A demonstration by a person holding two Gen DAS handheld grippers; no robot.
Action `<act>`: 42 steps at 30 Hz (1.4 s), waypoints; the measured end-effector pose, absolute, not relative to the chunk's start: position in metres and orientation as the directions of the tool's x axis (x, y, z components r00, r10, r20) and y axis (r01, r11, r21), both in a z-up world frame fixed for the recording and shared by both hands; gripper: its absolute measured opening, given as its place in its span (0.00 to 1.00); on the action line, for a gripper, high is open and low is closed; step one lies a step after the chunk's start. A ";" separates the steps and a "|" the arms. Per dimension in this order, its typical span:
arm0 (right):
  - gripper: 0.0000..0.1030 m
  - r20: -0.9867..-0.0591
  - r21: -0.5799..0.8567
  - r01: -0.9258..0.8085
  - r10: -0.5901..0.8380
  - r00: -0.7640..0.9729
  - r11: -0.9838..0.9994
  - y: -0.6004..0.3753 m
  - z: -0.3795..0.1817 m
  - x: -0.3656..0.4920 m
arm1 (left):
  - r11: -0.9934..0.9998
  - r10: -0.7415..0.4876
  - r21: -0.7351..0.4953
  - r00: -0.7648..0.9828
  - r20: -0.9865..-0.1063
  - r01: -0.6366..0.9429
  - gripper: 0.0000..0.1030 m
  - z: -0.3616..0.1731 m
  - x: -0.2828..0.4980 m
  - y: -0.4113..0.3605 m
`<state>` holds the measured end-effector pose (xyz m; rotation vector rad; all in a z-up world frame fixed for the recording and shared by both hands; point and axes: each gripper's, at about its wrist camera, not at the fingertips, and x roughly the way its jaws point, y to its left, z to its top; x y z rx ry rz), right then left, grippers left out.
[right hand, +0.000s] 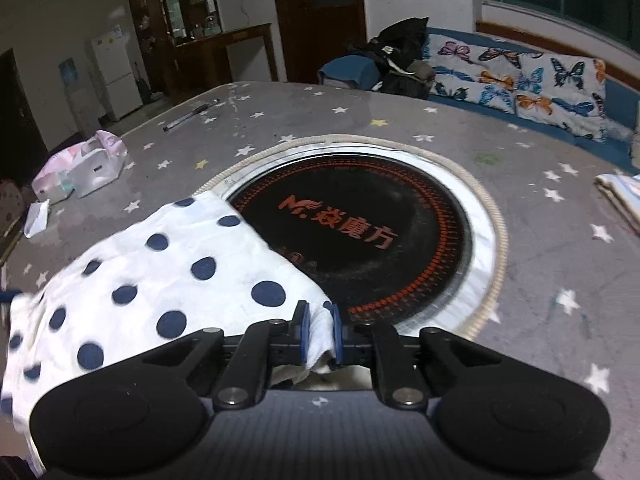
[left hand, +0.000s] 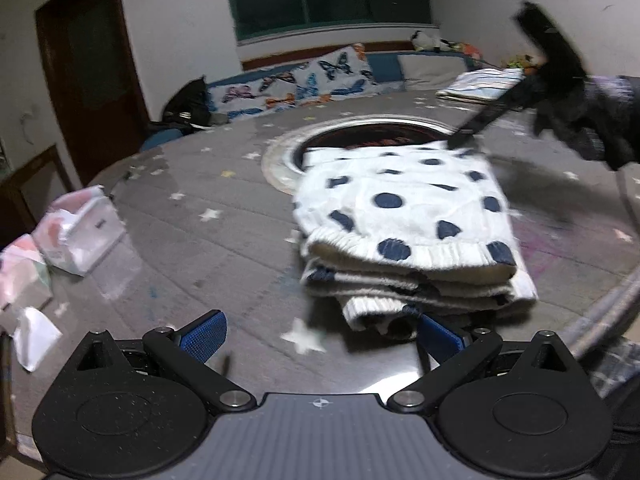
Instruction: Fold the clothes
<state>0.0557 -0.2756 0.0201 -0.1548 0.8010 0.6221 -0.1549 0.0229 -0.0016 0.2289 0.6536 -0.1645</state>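
A folded white knit sweater (left hand: 408,216) with navy dots lies on the grey star-print table (left hand: 200,200), partly over a round black cooktop (left hand: 360,136). My left gripper (left hand: 320,336) is open just short of the sweater's near edge, with a ribbed cuff (left hand: 380,316) right before its right finger. Nothing is pinched between its pads. My right gripper (right hand: 319,334) is shut on a fold of the sweater (right hand: 160,272) at its far corner, beside the cooktop (right hand: 360,240). In the left wrist view that right gripper (left hand: 466,140) reaches in from the upper right, held by a dark-sleeved hand.
Tissue packs (left hand: 80,232) (right hand: 80,176) and a scrap of paper (right hand: 38,216) sit at the table's left edge. A pen (right hand: 188,116) lies far back. A stack of folded clothes (left hand: 480,84) (right hand: 620,196) rests at the right. A sofa with butterfly cushions (right hand: 520,76) runs behind the table.
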 end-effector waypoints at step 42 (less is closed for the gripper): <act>0.28 -0.705 -0.235 -0.903 0.577 0.413 0.360 -0.130 0.035 -0.072 | 0.996 -0.024 -0.080 0.807 -0.590 -0.028 1.00 0.018 -0.089 0.106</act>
